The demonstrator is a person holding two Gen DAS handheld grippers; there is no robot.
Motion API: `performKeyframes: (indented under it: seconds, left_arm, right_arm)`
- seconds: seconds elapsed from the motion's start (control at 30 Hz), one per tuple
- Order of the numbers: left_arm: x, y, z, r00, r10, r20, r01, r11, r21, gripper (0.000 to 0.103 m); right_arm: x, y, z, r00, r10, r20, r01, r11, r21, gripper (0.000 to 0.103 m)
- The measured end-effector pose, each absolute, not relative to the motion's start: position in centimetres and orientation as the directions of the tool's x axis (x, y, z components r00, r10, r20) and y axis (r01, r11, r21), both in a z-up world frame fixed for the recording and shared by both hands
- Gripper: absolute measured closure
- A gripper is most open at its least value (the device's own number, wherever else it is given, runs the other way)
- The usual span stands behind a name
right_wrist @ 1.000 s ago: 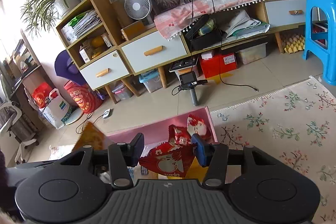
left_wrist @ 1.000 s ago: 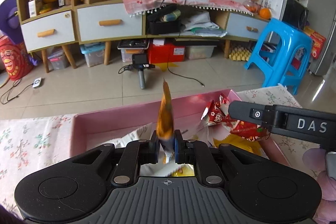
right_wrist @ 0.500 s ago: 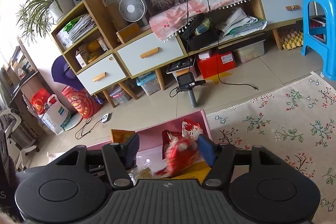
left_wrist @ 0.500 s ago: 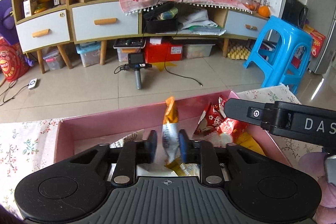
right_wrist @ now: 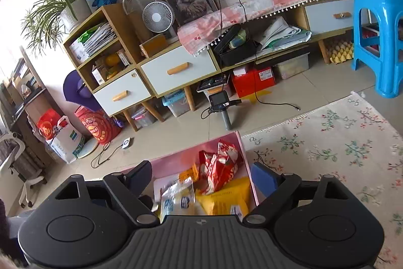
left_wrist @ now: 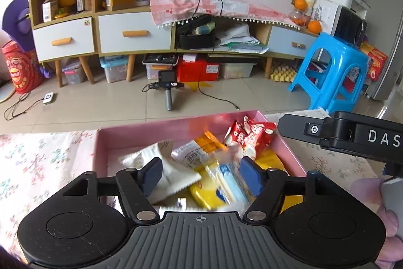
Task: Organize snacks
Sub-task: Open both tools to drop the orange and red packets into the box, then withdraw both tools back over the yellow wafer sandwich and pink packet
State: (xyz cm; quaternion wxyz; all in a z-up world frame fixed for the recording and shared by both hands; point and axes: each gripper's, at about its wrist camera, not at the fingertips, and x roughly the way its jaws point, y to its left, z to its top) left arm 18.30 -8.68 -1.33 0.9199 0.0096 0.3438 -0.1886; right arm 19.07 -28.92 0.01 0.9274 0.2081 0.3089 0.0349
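Observation:
A pink box [left_wrist: 102, 143] on the flowered cloth holds several snack packets. My left gripper [left_wrist: 201, 177] hangs above it with its jaws opening and nothing pressed between the pads. The orange-and-white packet [left_wrist: 199, 149] lies in the box beyond the fingers, next to a white packet [left_wrist: 161, 155], a yellow one [left_wrist: 204, 193] and a blurred blue-and-white one [left_wrist: 226, 180]. My right gripper [right_wrist: 201, 174] is also over the pink box [right_wrist: 173, 160], jaws opening and empty. The red packet [right_wrist: 220, 168] lies on a yellow packet [right_wrist: 226, 198] at the box's right end; the red packet [left_wrist: 248, 138] shows in the left view too.
The flowered tablecloth [right_wrist: 327, 143] spreads right of the box and also left of it [left_wrist: 37, 163]. Beyond the table's edge are tiled floor, a camera on a handle [left_wrist: 168, 92], a blue stool [left_wrist: 335, 72] and a low cabinet [left_wrist: 133, 34]. The right gripper's body [left_wrist: 352, 138] reaches in from the right.
Both grippers opened and rose. The orange-and-white packet dropped from the left jaws into the box; the red packet fell from the right jaws onto the yellow one.

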Motion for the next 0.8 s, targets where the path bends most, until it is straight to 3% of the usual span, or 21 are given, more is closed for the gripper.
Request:
performKeyframes:
  seconds: [0.47, 0.8]
  left_arm:
    - [11.6, -4.9, -0.2, 0.701, -0.327, -0.634, 0.334, 0.936, -0.113, 0.015]
    - [7.9, -1.9, -1.0, 0.692, -0.283, -0.664, 0.315, 0.946, -0.075, 0.010]
  right_arm:
    - [14.1, -25.8, 1.7, 0.784, 0.183, -0.593, 0.036, 0.940, 0.338, 0.014]
    - [11.4, -23.5, 1.1, 0.758, 0.209, -0.618, 0.006, 0.945, 0.327, 0.010]
